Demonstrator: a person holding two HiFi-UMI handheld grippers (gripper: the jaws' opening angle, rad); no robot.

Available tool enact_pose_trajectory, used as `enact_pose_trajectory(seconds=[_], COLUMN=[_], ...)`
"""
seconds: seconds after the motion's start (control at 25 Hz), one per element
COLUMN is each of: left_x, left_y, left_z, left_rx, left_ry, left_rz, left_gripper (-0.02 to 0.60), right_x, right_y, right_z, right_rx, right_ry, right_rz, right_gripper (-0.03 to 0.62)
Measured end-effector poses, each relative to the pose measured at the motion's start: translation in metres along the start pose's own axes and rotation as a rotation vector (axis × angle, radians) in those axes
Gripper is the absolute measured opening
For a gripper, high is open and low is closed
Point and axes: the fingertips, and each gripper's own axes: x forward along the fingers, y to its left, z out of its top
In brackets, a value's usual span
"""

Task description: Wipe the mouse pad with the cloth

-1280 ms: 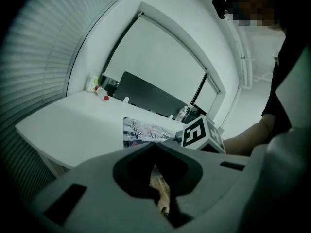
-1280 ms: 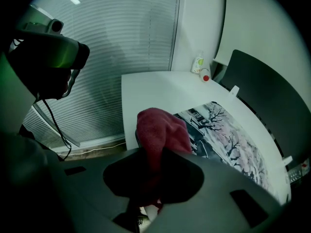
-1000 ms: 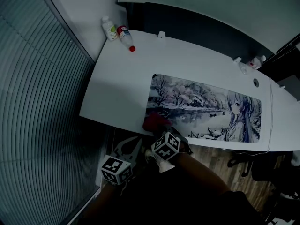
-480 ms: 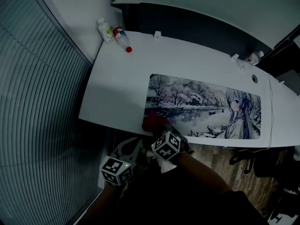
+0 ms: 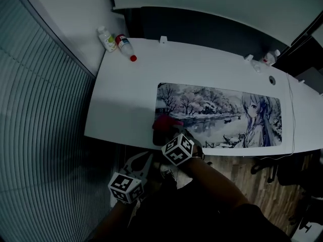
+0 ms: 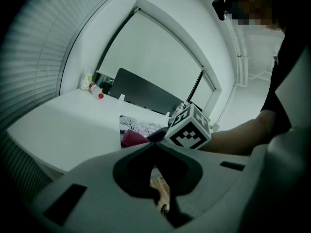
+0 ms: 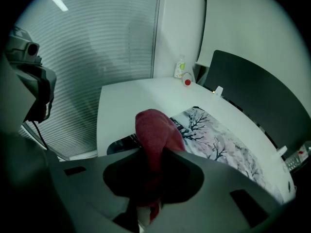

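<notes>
The long mouse pad (image 5: 217, 116) with a snowy tree print and an anime figure lies on the white desk (image 5: 126, 95). A red cloth (image 5: 166, 123) rests at the pad's near left corner. My right gripper (image 5: 170, 133) is shut on the cloth (image 7: 154, 130), which bulges up between its jaws, with the pad (image 7: 218, 140) just beyond. My left gripper (image 5: 137, 166) hangs below the desk's front edge, jaws together and holding nothing. From the left gripper view I see the cloth (image 6: 131, 139) and the right gripper's marker cube (image 6: 189, 128).
Two bottles (image 5: 115, 40) lie at the desk's far left corner. Small items (image 5: 265, 59) sit at the far right and a thin cable (image 5: 291, 115) runs down the right side. Window blinds (image 5: 40, 135) fill the left. Chair bases (image 5: 267, 165) stand below the desk.
The head view has shifted a little. The right gripper holds the cloth at the pad's near left corner, edged slightly onto the pad. The left gripper has sunk a bit lower.
</notes>
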Motion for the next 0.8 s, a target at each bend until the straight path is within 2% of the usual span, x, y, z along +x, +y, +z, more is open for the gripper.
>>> enact_pose_trajectory(seconds=[0.48,0.8], left_x=[0.019,0.041], left_y=[-0.018,-0.06], left_z=[0.003,0.012], left_rx=[0.029,0.058], left_ry=[0.031,0.033], left_rz=[-0.056,-0.065], left_gripper=[0.005,0.005], right_x=[0.014,-0.005], right_y=[-0.012,-0.06], right_z=[0.007,-0.024], right_rx=[0.013,0.086], right_ry=[0.017,0.017], right_rz=[-0.004,-0.03], right_gripper=[0.089,0.089])
